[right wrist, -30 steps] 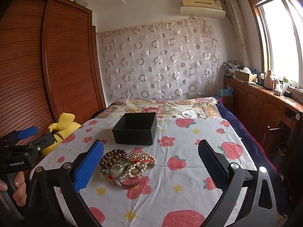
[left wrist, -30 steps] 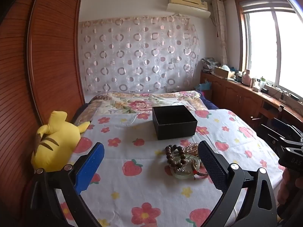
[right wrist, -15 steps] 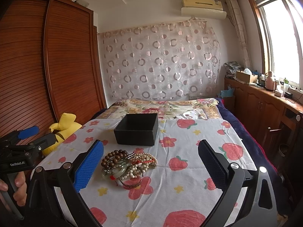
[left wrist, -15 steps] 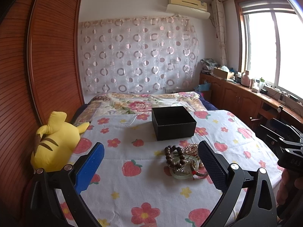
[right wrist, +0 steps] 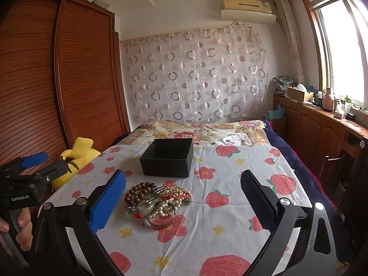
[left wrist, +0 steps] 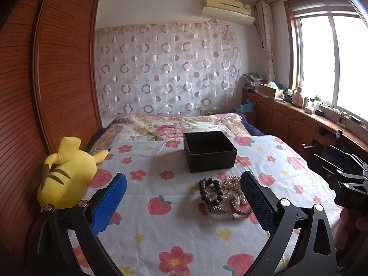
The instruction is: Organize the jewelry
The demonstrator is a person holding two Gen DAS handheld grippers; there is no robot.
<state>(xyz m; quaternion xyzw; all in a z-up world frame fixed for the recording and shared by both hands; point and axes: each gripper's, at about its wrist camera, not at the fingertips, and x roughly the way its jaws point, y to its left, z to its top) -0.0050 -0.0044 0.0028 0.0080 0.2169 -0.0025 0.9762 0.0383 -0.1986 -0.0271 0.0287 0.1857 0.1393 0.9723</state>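
in the left wrist view, the left gripper [left wrist: 182, 203] has its two fingers wide apart and holds nothing. the jewelry pile [left wrist: 222, 199] lies on the strawberry sheet [left wrist: 161, 230], just left of the right finger. the black box [left wrist: 209, 151] sits farther away, open on top.

in the right wrist view, the right gripper [right wrist: 182, 203] is wide apart and holds nothing too. the jewelry pile [right wrist: 156, 197] lies just right of its blue left finger [right wrist: 108, 203], near the black box [right wrist: 167, 157].
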